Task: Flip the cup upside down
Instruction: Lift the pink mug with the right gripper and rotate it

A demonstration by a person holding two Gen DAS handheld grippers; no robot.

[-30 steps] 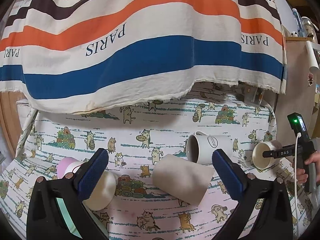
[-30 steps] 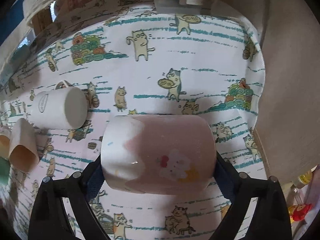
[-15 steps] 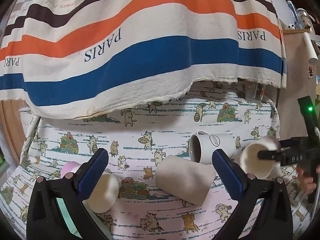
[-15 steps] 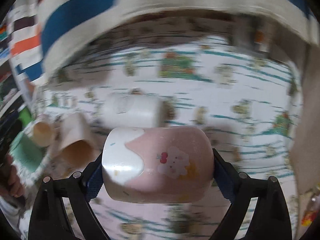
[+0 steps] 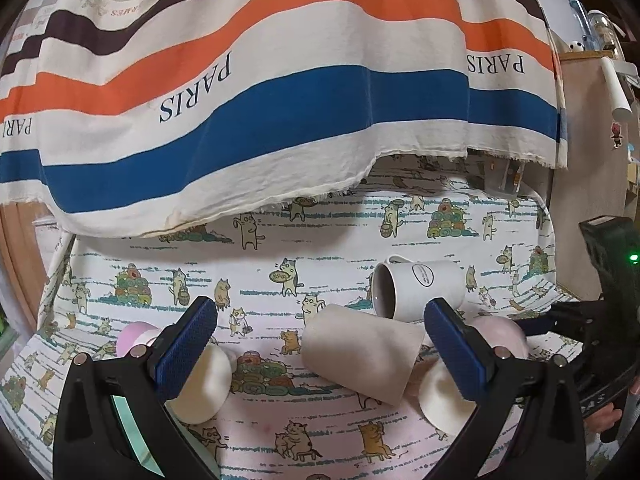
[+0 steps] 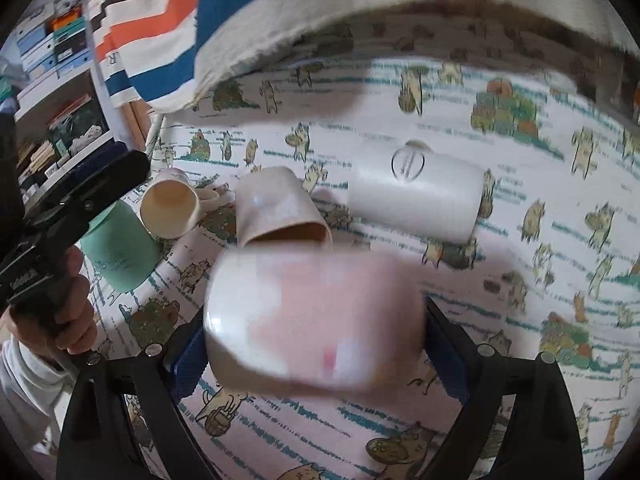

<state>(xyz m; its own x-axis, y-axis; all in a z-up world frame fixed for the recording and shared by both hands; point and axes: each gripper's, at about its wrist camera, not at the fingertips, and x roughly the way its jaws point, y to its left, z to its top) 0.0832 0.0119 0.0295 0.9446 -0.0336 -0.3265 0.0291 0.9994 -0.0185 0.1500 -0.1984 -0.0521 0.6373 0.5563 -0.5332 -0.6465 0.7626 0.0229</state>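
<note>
My right gripper point(image 6: 314, 344) is shut on a pink and white cup point(image 6: 312, 320), held sideways and blurred with motion above the cat-print tablecloth point(image 6: 540, 240). In the left wrist view the same cup point(image 5: 496, 336) shows at the right, partly behind my finger, with the right gripper's black body point(image 5: 608, 320) beside it. My left gripper point(image 5: 320, 340) is open and empty, low over the cloth, with a beige cup point(image 5: 360, 360) lying on its side between its fingers, farther off.
A white mug point(image 6: 416, 196) lies on its side behind the beige cup point(image 6: 280, 208). A cream cup point(image 6: 170, 208) and a mint green cup point(image 6: 116, 252) sit at left. A striped PARIS cloth point(image 5: 280, 80) hangs over the table's back.
The right gripper has swung left with the pink cup, turning it, and moved closer to the beige cup. The left gripper has barely moved.
</note>
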